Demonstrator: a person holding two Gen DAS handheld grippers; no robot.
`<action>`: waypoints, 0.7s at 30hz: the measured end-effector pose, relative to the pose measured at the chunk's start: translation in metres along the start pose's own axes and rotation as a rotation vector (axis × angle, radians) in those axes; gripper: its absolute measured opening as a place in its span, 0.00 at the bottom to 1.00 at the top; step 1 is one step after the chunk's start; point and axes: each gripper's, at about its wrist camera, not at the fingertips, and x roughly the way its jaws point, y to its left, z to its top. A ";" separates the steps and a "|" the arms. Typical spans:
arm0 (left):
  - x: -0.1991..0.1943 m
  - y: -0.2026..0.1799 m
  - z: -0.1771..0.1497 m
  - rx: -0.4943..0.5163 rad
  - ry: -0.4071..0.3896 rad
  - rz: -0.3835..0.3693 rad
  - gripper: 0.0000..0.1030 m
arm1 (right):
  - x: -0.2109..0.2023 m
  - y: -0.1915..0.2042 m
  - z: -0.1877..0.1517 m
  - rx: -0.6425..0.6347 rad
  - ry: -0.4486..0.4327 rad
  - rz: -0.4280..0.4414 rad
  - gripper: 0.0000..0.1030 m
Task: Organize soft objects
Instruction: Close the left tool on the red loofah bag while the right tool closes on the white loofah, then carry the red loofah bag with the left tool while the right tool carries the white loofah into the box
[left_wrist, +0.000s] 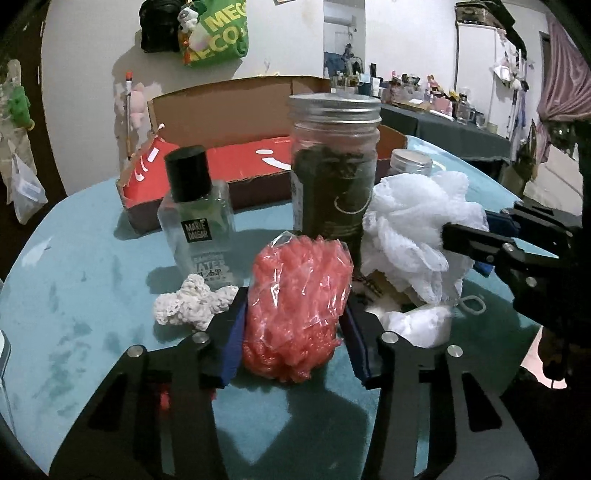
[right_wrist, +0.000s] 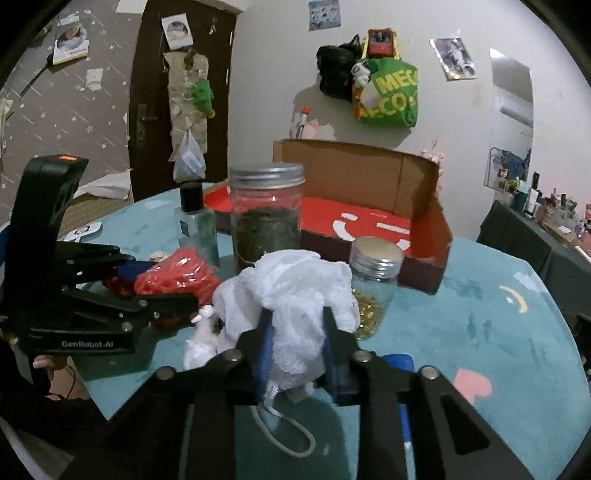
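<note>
Beside red pouf (left_wrist: 295, 306), crocheted piece (left_wrist: 192, 302), unseen from right wrist

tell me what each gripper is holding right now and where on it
The left gripper pinches the red mesh sponge in clear wrap across its lower sides. The right gripper clamps the white mesh pouf at its near end, by the cord.

Both cameras sit low and close over the tabletop (left_wrist: 74, 295), each looking forward and slightly down along its own claw. Both views share the tall jar (left_wrist: 334, 166) (right_wrist: 266, 214) and the red-lined box (left_wrist: 251, 155) (right_wrist: 369, 221) — and each shows the other claw, left (right_wrist: 177, 284), right (left_wrist: 447, 236).
</note>
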 end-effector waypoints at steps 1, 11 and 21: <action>-0.001 0.001 0.001 -0.003 -0.002 -0.001 0.42 | -0.002 0.001 -0.001 -0.001 -0.004 -0.009 0.20; -0.024 0.009 0.001 -0.030 -0.047 0.026 0.41 | -0.033 -0.003 0.001 0.055 -0.099 -0.044 0.16; -0.046 0.023 0.017 -0.046 -0.104 0.073 0.41 | -0.054 -0.010 0.014 0.071 -0.166 -0.084 0.15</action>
